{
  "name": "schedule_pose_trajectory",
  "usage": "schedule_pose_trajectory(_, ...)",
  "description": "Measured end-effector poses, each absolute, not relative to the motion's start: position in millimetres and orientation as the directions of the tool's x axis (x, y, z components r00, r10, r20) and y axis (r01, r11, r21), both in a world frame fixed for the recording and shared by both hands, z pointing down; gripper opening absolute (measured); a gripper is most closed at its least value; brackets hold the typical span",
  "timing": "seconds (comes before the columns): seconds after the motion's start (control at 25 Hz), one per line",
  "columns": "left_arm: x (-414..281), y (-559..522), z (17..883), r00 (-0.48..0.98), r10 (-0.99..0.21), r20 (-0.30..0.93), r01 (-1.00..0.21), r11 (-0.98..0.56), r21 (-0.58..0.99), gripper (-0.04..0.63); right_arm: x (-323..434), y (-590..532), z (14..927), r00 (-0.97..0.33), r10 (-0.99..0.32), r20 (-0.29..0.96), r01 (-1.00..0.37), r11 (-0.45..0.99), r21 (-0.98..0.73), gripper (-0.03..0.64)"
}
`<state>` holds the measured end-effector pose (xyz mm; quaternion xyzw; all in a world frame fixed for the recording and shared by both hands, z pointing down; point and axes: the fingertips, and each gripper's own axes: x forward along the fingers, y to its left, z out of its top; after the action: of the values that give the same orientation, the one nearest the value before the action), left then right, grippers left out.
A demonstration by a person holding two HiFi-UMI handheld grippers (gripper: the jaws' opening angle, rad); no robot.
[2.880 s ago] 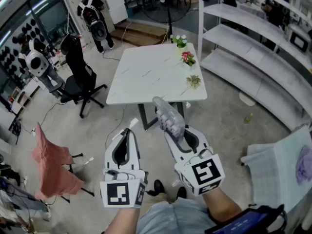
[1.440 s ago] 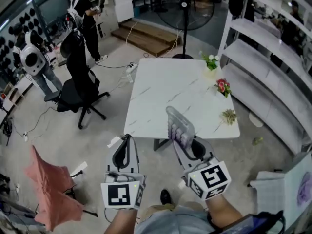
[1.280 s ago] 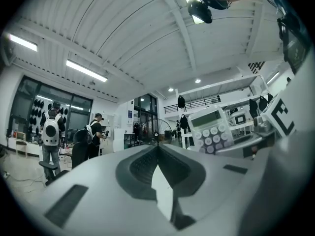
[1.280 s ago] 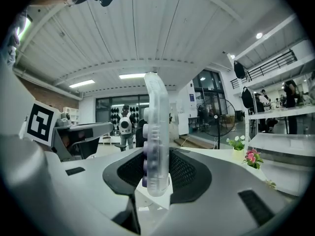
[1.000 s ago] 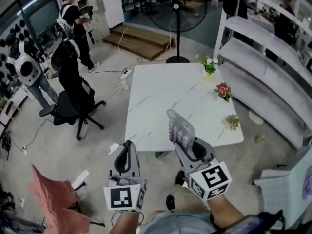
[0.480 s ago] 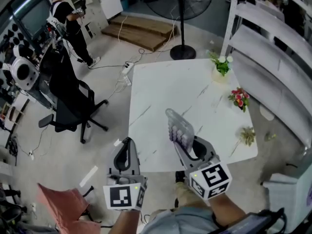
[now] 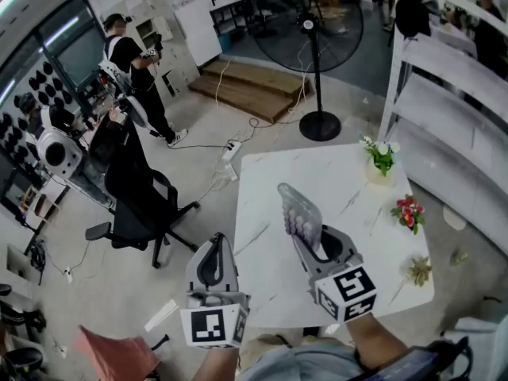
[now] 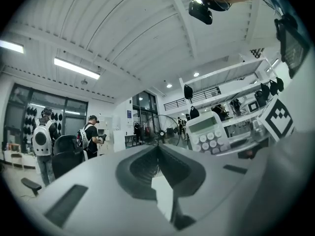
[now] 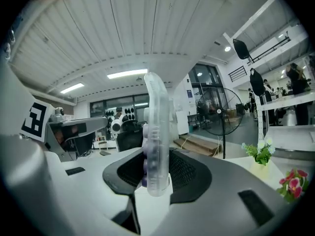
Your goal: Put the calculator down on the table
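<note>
Clearly the right tongs [image 7: 306,236] are clenched on the calculator [image 7: 298,211]. In the right gripper view the two jaws press its lower end from both sides, and the calculator [image 9: 156,132] stands upright on its narrow edge, with the rounded keys towards the left. It is clear plastic with pale purple keys. It is up in the air, not lying on anything. From the head view it shows in front of the near part of the tabletop [image 7: 270,173].

The left tongs [image 7: 216,243] hold nothing. In the left gripper view their jaws [image 8: 158,149] meet at the tips. They are beside the right tongs, in front of the near left edge of the tabletop.

The tabletop is white with thin grey veins, like marble, and mostly bare. Along its right side stand three small plants: white flowers [image 7: 379,155] at the far corner, red flowers [image 7: 408,211] in the middle and a dry plant [image 7: 418,270] near the front.

Around it the floor [image 7: 95,292] is grey concrete. A black chair [image 7: 135,189] stands left of the tabletop. Behind the tabletop a big fan [image 7: 321,26] stands on a round base, and next to it is a low wooden step [image 7: 258,82]. A power strip [image 7: 232,148] with cables lies on the floor. White shelves [image 7: 452,78] run along the right wall. A person [image 7: 131,62] with a backpack stands at the far left.
</note>
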<state>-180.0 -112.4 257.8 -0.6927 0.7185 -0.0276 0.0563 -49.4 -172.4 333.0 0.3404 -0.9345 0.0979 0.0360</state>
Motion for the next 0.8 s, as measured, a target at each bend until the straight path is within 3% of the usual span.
schedule_pose_trajectory(0.28, -190, -140, 253, -0.017, -0.998, -0.062, -0.993, 0.024, -0.115, 0.006, -55, -197, 324, -0.748, -0.652, 0.125, -0.663, 0.738, -0.126, 0.144)
schedule_pose_trajectory(0.8, -200, -163, 323, 0.075, -0.994, 0.078, -0.996, -0.078, -0.035, 0.006, -67, -190, 418, -0.683, -0.640, 0.351, -0.720, 0.672, -0.176, 0.144)
